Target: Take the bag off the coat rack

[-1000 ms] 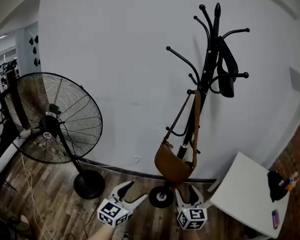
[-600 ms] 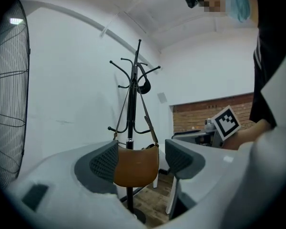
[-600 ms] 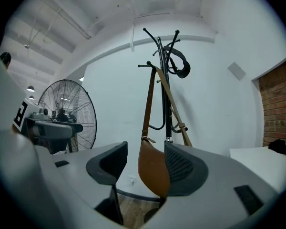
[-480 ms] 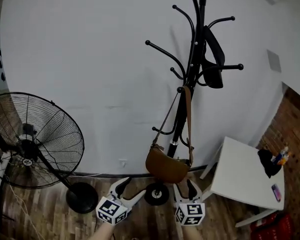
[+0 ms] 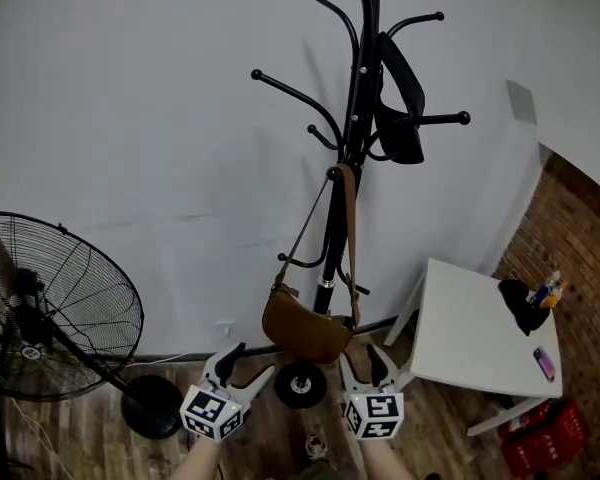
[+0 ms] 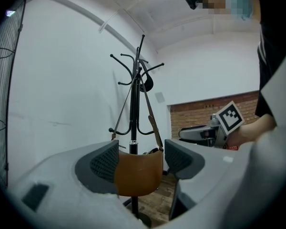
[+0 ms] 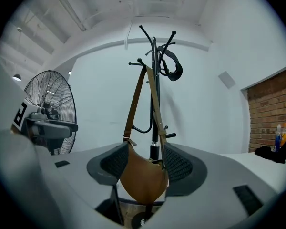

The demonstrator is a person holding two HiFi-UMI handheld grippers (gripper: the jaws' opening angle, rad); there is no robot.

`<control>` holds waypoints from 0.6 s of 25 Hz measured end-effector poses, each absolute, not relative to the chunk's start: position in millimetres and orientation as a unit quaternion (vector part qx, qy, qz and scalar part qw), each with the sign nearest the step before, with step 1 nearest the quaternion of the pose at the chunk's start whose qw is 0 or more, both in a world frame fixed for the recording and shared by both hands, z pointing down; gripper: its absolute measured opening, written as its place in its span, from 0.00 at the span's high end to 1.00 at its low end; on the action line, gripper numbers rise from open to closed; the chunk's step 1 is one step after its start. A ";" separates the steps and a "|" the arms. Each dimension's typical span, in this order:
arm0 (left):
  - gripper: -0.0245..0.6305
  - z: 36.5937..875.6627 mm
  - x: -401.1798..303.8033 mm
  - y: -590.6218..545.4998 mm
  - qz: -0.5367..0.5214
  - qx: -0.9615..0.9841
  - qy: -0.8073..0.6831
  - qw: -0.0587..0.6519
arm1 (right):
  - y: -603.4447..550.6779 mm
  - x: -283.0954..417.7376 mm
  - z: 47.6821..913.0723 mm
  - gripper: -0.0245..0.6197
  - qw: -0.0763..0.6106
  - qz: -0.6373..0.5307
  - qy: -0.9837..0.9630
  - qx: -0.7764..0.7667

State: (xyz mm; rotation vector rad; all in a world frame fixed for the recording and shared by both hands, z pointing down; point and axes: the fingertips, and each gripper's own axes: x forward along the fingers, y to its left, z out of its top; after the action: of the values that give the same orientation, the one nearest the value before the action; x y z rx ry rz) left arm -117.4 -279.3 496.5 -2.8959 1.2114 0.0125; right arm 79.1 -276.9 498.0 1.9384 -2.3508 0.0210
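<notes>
Bag (image 5: pixel 302 330) looks soft and light, so I'd lift its strap (image 5: pixel 352 228) off the coat rack (image 5: pixel 358 88) hook. Left tongs (image 5: pixel 250 360) open; right tongs (image 5: pixel 365 356) open too, just been closing slightly. Both are empty.

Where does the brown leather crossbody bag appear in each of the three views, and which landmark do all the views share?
Head view: the brown leather crossbody bag hangs at the lower centre.
Left gripper view: it is at the bottom centre, before the pole.
Right gripper view: it is at the lower centre.
Shared landmark: the black metal coat rack that carries it.
</notes>
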 end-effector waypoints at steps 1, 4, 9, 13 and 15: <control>0.51 495.6 -116.0 -285.2 0.003 -0.922 0.388 0.005 | -282.4 80.3 496.3 0.63 0.047 0.004 -0.771 0.635; 0.52 491.7 -109.5 -304.7 -0.001 -0.919 0.394 0.013 | -303.1 84.5 491.2 0.63 0.048 -0.005 -0.775 0.631; 0.52 474.7 -95.2 -335.3 -0.008 -0.917 0.397 0.043 | -335.5 95.2 488.0 0.63 0.057 -0.018 -0.775 0.629; 0.52 465.4 -87.3 -362.3 -0.010 -0.915 0.400 0.054 | -357.0 104.5 487.9 0.63 0.061 -0.022 -0.774 0.630; 0.52 461.5 -82.2 -377.3 -0.011 -0.915 0.399 0.060 | -365.8 108.3 486.9 0.63 0.060 -0.025 -0.774 0.630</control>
State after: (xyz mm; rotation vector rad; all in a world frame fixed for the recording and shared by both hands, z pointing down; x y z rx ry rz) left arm -82.2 -377.3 461.5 -2.7680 1.2088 -0.0325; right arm 108.3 -365.8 486.9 1.9061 -2.3431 -0.0746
